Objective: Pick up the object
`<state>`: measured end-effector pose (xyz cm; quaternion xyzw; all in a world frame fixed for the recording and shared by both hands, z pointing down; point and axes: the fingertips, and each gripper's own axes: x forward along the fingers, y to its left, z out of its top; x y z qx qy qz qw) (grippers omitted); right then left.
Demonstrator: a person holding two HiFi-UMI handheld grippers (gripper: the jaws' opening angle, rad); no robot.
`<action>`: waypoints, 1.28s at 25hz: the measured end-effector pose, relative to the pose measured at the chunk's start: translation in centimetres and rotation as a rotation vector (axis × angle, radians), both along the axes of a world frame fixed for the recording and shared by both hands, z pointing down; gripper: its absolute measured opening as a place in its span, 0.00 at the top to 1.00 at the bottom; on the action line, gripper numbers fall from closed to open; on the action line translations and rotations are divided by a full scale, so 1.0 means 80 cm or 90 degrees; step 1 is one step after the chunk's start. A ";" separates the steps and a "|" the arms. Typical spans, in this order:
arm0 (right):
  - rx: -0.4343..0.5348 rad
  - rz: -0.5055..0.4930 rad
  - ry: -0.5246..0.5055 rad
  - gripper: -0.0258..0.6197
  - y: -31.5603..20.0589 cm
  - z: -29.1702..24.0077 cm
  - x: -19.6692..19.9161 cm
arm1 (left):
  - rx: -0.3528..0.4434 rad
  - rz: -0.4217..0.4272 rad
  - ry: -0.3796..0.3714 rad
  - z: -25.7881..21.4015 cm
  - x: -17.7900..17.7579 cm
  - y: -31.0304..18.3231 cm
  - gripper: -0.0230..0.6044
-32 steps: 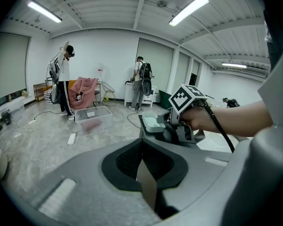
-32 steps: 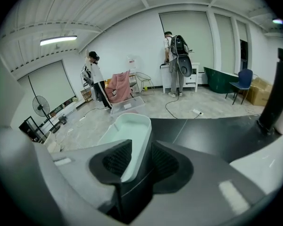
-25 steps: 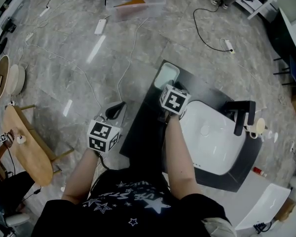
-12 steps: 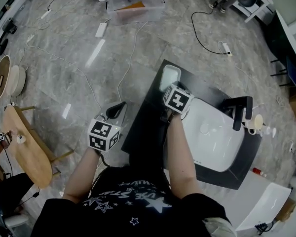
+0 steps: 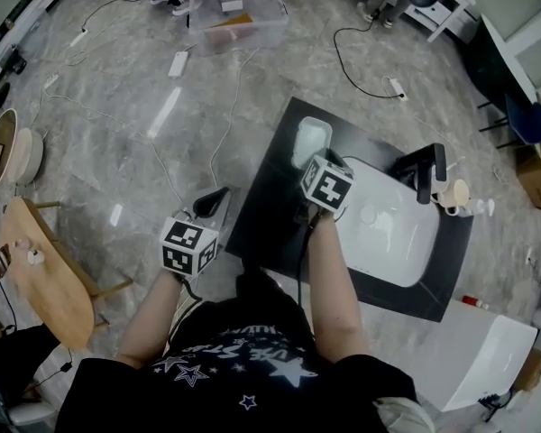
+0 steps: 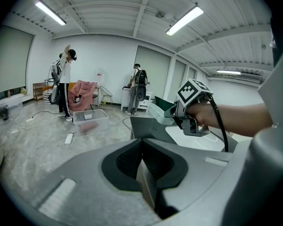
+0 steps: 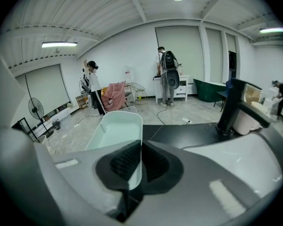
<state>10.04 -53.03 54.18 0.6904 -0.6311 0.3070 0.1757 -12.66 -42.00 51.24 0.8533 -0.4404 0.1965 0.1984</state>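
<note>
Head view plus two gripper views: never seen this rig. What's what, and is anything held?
There is no robot here. A person holds a two-jaw gripper in each hand. The head view comes from a camera on the person's head, looking steeply down. The other two views come from cameras riding on each gripper, looking along its jaws. In front is a black counter with a white sink, a black faucet and a pale green tray at its far corner. The right gripper is shut on the tray's wall. The left gripper is shut with nothing in it, held beside the counter.
</note>
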 end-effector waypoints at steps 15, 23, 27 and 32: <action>0.071 0.035 0.007 0.94 0.208 -0.066 0.015 | 0.054 0.071 0.004 -0.027 0.005 0.172 0.95; 0.092 0.053 -0.003 0.94 0.361 -0.074 0.002 | 0.048 0.095 0.016 -0.023 -0.013 0.300 0.95; 0.078 0.075 -0.003 0.95 0.440 -0.064 0.015 | 0.033 0.117 0.015 -0.012 -0.009 0.355 0.95; 0.066 0.109 -0.006 0.95 0.516 -0.057 0.043 | 0.028 0.145 0.020 -0.010 0.013 0.398 0.95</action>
